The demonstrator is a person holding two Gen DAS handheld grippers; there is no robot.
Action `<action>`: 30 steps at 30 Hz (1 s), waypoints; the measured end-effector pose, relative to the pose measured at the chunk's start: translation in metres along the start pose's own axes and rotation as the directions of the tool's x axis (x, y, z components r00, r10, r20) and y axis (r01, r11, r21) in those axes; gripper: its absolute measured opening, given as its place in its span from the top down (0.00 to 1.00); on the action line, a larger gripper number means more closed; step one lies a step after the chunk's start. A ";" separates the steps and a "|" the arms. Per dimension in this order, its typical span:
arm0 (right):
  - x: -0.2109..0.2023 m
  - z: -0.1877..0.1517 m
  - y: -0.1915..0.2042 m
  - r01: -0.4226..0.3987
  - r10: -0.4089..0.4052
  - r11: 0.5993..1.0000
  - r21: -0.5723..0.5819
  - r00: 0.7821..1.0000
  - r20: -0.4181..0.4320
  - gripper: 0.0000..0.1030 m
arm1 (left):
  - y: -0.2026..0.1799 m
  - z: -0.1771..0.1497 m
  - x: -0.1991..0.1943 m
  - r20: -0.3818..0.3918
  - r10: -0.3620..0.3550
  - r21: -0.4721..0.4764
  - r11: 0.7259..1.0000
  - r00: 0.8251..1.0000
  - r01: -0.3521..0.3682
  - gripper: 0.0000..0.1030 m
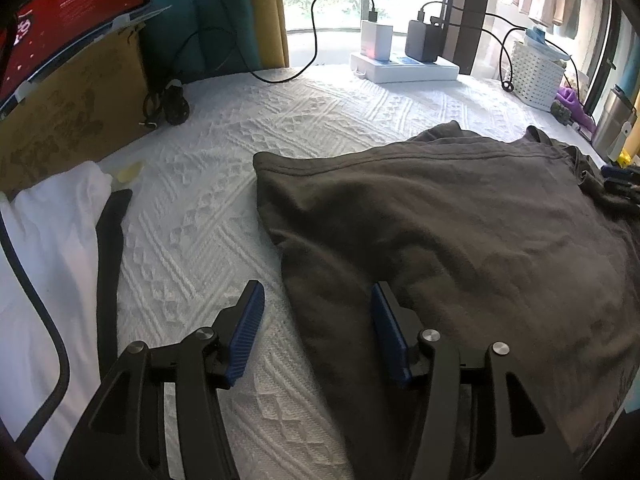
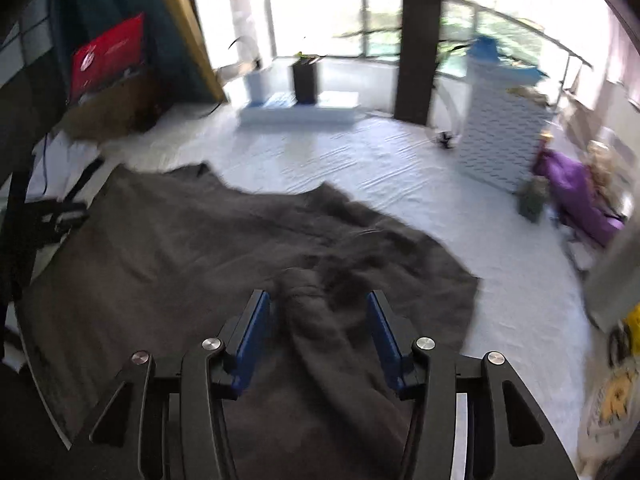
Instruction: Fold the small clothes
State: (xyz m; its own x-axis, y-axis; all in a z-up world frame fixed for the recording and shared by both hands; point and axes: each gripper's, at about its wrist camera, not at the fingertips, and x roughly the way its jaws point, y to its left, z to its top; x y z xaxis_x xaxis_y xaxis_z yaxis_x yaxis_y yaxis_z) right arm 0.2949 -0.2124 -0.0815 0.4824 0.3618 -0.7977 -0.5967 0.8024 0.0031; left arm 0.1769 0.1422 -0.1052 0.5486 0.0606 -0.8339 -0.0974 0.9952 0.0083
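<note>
A dark grey-brown T-shirt lies spread on the white textured bedspread. My left gripper is open and hovers over the shirt's left edge, one blue pad over the bedspread and one over the cloth. In the right wrist view, which is blurred, my right gripper is open over the same shirt, with a raised fold of cloth lying between its pads. The left gripper also shows at the far left of that view.
A white garment with a black strap lies at the left. A cardboard box with a red-screened tablet stands at the back left. Chargers on a white box, cables, a white woven basket and a purple item stand at the back and right.
</note>
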 end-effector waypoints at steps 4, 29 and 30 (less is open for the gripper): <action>0.023 -0.002 0.007 0.027 -0.031 0.999 -0.040 0.996 -0.088 0.65 | -0.001 0.000 0.000 0.000 0.003 0.001 1.000 1.000 -0.003 0.46; 0.020 -0.002 -0.105 0.455 -0.453 0.884 0.106 0.890 -0.045 0.61 | -0.005 0.017 0.011 -0.010 0.036 0.020 0.999 0.999 -0.036 0.46; 0.021 -0.001 -0.107 0.461 -0.459 0.881 0.111 0.888 -0.044 0.43 | -0.004 0.016 0.010 -0.012 0.040 0.021 0.999 0.999 -0.040 0.46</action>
State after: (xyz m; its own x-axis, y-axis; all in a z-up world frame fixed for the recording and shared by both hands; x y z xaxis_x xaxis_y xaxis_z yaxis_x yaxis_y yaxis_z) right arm 0.3678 -0.2911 -0.0992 0.6736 -0.0678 -0.7359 -0.2324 0.9258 -0.2980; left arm 0.1966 0.1398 -0.1049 0.5344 0.0994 -0.8393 -0.1017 0.9934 0.0528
